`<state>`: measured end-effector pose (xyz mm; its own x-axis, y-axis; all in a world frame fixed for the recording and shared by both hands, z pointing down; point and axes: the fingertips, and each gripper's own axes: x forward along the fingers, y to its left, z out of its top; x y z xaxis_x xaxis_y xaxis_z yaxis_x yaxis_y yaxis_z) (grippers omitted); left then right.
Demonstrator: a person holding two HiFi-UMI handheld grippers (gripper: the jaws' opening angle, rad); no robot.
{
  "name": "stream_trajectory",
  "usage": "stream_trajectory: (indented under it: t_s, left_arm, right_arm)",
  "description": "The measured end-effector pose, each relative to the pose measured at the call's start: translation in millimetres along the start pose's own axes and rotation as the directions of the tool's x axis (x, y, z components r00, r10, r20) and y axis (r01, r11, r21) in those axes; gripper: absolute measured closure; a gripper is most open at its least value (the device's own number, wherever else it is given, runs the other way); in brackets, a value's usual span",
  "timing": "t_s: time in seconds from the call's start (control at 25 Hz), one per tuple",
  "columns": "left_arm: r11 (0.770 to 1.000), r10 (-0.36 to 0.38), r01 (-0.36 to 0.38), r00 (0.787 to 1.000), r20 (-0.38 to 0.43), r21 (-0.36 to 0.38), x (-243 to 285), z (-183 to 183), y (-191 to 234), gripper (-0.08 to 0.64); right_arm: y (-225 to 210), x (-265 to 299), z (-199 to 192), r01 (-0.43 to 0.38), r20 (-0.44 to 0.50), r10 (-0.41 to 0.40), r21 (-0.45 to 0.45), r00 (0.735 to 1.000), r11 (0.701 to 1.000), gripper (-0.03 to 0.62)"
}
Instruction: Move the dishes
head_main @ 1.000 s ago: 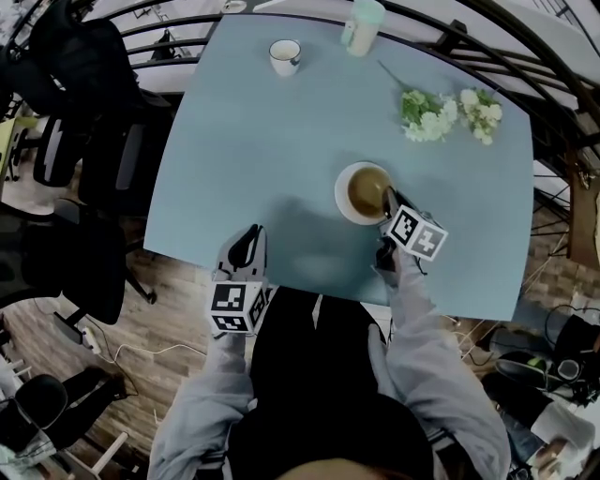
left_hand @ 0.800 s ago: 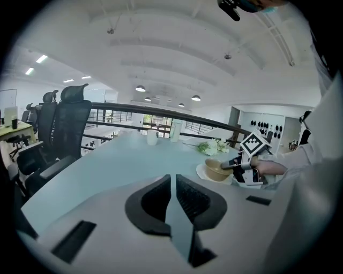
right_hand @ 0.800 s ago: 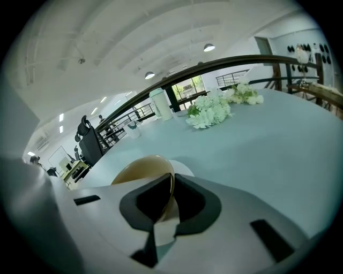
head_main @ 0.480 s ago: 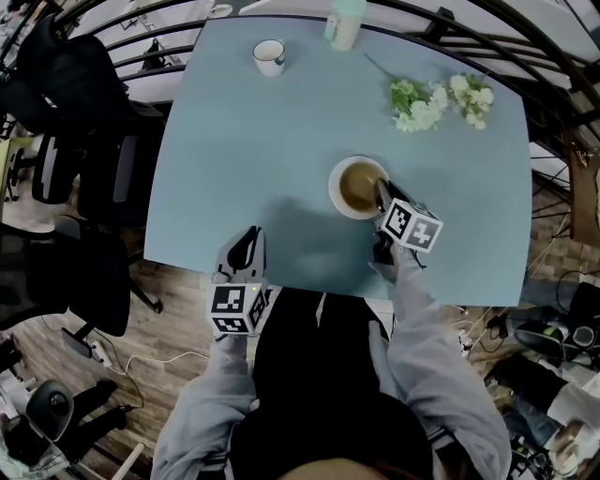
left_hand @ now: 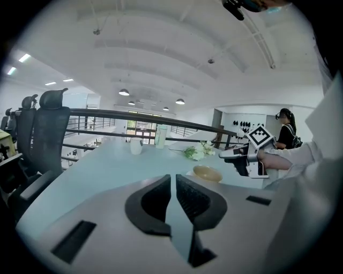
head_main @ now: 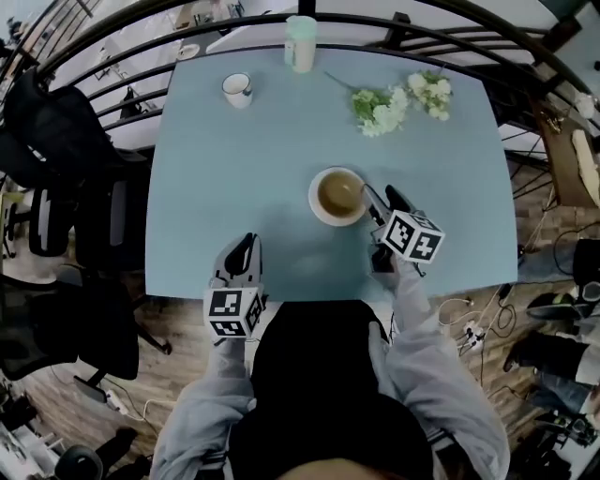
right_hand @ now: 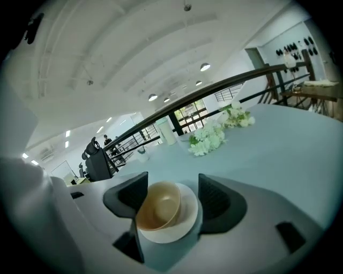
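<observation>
A tan bowl [head_main: 339, 192] sits on a white plate [head_main: 319, 212] near the front middle of the light blue table [head_main: 234, 169]. My right gripper [head_main: 382, 201] is just off the plate's right rim, open, with nothing held. In the right gripper view the bowl [right_hand: 158, 206] and plate [right_hand: 185, 222] show in the wide gap of that gripper [right_hand: 172, 187]. My left gripper [head_main: 246, 247] hovers at the table's front edge, left of the dishes, shut and empty; in its own view the left gripper [left_hand: 173, 184] points over the table toward the bowl [left_hand: 207, 172].
A white cup [head_main: 237, 89] and a pale green tumbler [head_main: 301, 42] stand at the table's far side. Two bunches of white flowers [head_main: 380, 111] lie at the far right. A dark railing [head_main: 412, 23] curves behind the table. Office chairs [head_main: 94, 216] stand on the left.
My right gripper's tips overlapped the bowl's right rim before; now they sit just off the plate's right edge. The head view has shifted. The left gripper has hardly moved.
</observation>
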<state>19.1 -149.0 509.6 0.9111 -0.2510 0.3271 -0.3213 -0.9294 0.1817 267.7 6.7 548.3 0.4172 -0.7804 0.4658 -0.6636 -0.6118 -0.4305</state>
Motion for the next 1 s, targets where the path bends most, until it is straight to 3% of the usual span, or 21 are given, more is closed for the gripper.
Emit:
stream_trajectory:
  t_s: [0.12, 0.4, 0.72, 1.0]
  left_arm:
    - [0.998, -0.053, 0.052, 0.999, 0.014, 0.021, 6.3, 8.2, -9.3, 0.517]
    - [0.986, -0.14, 0.133, 0.988, 0.06, 0.099, 10.7, 38.2, -37.4, 0.517]
    - [0.996, -0.074, 0.071, 0.994, 0.075, 0.051, 2.7, 44.3, -58.9, 0.517]
    - [1.0, -0.006, 0.007, 0.997, 0.075, -0.007, -10.6, 46.8, -73.6, 0.517]
  right_arm:
    - [6.7, -32.1, 15.4, -0.004, 0.095, 0.006, -0.021, 0.995, 1.0, 0.294]
    - [31.7, -104.4, 32.1, 0.012, 0.247, 0.043, -0.216, 0.968, 0.976, 0.304]
    - [39.1, -134.5, 42.8, -0.049, 0.305, 0.132, -0.267, 0.943, 0.963, 0.301]
    - [41.9, -137.4, 39.3, -0.145, 0.24, 0.214, -0.275, 0.947, 0.951, 0.307]
